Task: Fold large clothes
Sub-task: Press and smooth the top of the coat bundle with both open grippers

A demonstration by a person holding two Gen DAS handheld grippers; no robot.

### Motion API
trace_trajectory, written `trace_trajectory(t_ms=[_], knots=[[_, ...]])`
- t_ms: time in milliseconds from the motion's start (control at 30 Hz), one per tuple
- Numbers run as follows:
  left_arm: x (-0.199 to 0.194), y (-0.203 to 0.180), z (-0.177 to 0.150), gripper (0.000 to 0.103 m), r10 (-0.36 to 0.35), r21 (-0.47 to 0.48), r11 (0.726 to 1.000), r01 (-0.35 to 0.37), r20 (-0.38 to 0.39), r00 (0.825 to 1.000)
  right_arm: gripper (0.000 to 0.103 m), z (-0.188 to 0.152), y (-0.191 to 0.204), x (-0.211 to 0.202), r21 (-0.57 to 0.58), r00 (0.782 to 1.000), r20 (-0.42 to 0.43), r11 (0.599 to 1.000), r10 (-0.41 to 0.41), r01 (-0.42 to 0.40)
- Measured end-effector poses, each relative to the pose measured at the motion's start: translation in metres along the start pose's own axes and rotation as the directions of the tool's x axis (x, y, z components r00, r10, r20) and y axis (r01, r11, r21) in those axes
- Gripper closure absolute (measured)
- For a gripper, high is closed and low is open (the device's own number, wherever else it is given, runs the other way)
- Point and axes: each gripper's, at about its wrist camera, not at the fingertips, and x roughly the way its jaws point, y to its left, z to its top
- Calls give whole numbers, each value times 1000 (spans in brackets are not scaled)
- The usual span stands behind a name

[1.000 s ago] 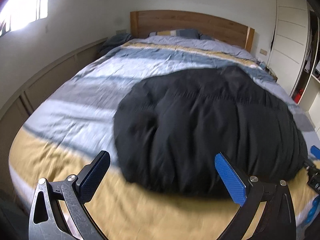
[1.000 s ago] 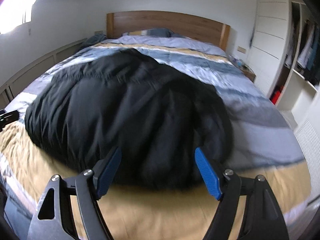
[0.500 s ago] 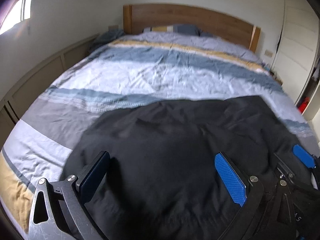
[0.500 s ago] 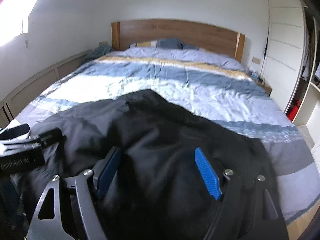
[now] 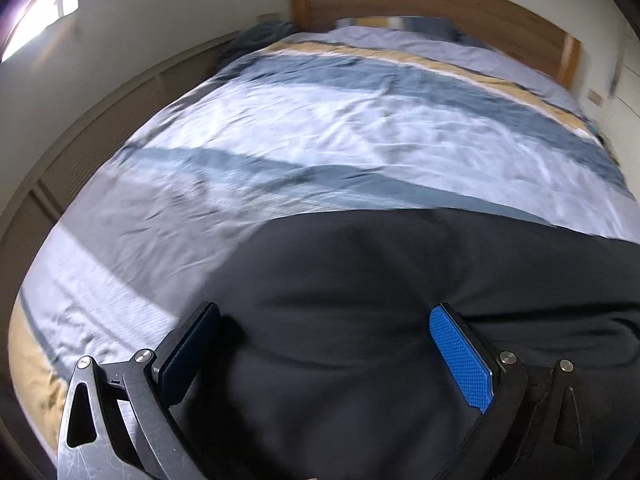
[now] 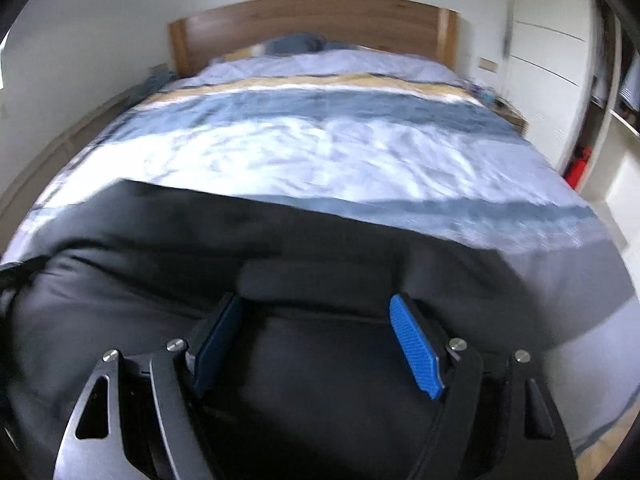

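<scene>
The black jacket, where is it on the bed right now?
The black jacket lies at the foot end of the striped duvet, far from the wooden headboard, filling the lower half of both wrist views beneath the two open grippers.

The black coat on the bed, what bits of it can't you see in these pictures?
- Coat, left wrist view: near and right parts cut off by the edge and the left gripper.
- Coat, right wrist view: near part hidden behind the right gripper; far edge blurred.
- Sleeves, zip: not discernible in either view.

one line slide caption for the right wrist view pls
Open right tongs poised low over a puffy black jacket spread on a striped blue, white and tan duvet.
</scene>
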Motion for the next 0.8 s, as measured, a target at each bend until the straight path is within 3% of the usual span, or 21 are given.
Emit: trace_trajectory(t_ms=[133,200,367,533,667,800], knots=[[-17,26,-10,1,11,-35,999,-10,23,1000,27,-11,-45,-10,52,993,-18,992,-117,118],[-41,29,-20,1,-46,-44,998,50,81,996,27,-14,-46,-29,44,989,27,989,-142,141],[-81,6,-41,1,-197,-8,980,200,142,970,27,-21,-6,-68,-13,993,119,1000,-14,16],[-82,-24,-68,1,-224,82,973,215,128,966,27,-39,46,-80,-96,980,145,988,137,-124],[-73,-22,-88,0,-219,87,974,211,105,970,27,-59,53,-66,-125,982,107,982,153,-140],[-77,-12,-98,1,-227,72,973,219,115,967,27,-70,22,-63,-64,988,101,992,113,-107]])
